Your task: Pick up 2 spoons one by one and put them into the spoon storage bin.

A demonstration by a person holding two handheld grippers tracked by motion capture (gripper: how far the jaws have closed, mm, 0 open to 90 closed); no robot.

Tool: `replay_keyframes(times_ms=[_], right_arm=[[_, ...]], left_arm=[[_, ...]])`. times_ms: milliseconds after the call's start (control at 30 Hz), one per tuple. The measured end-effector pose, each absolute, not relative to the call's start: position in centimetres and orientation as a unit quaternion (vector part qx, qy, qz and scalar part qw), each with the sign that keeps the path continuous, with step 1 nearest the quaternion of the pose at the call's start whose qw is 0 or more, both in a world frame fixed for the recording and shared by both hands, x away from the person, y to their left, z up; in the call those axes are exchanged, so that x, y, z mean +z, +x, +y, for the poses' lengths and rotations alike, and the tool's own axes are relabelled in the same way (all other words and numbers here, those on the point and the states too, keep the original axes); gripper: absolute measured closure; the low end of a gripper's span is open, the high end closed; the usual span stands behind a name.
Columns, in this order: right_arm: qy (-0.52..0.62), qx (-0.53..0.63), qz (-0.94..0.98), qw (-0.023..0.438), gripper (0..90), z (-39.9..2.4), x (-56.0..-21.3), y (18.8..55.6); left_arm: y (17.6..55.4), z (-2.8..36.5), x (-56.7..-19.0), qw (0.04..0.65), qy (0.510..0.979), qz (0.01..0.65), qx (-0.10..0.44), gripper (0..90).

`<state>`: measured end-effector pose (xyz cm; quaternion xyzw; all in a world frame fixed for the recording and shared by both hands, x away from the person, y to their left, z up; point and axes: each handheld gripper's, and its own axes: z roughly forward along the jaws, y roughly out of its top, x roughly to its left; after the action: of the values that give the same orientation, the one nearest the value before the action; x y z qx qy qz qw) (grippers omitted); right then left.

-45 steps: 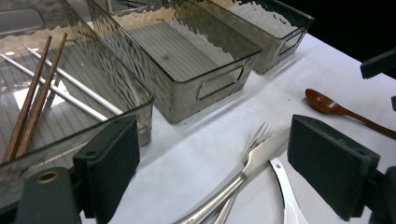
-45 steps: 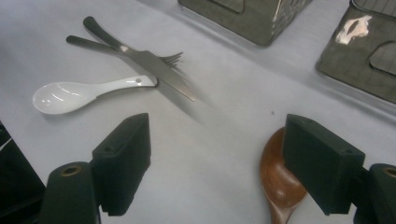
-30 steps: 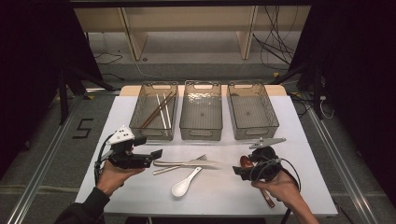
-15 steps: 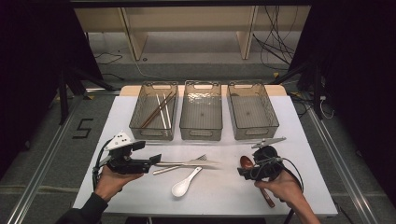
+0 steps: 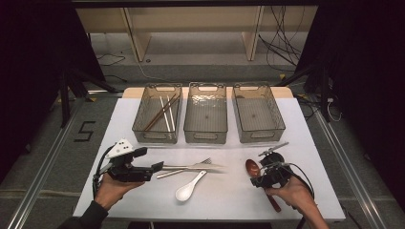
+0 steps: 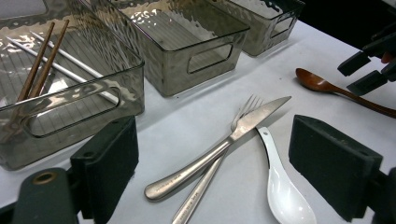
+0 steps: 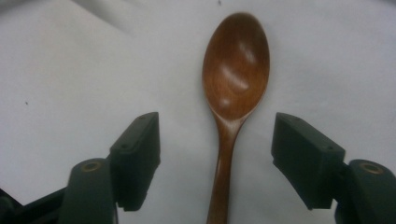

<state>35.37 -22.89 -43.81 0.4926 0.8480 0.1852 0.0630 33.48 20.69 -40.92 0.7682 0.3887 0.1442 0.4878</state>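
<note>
A brown wooden spoon (image 5: 252, 168) lies at the right front of the white table (image 5: 305, 143), bowl up. My right gripper (image 5: 261, 175) is low over its neck. In the right gripper view the spoon (image 7: 236, 70) runs between the jaws of the right gripper (image 7: 217, 140); they have just been closing and stand apart from the handle on both sides. My left gripper (image 5: 150, 160) is open and points at a steel knife (image 5: 191, 167), a fork (image 5: 184, 171) and a white ceramic spoon (image 5: 188, 187). The left gripper view has my left gripper (image 6: 215, 149) framing the knife (image 6: 210, 149).
Three clear bins stand in a row at the back: the left bin (image 5: 138, 129) holds several chopsticks (image 5: 160, 114), while the middle bin (image 5: 205, 136) and right bin (image 5: 282, 126) hold nothing. A small metal piece (image 5: 273, 149) lies just beyond the right gripper.
The left gripper has dipped slightly toward the table's front edge. The right hand has stayed over the wooden spoon.
</note>
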Motion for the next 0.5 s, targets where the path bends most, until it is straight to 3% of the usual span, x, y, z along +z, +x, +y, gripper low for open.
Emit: replay_keyframes(times_ms=[500], right_arm=[[0.488, 0.132, 0.862, 0.046, 65.3, -23.1, -45.2, 35.6]], left_arm=[[33.5, 20.7, -41.1, 0.486, 0.771, 0.387, 0.142, 15.5]])
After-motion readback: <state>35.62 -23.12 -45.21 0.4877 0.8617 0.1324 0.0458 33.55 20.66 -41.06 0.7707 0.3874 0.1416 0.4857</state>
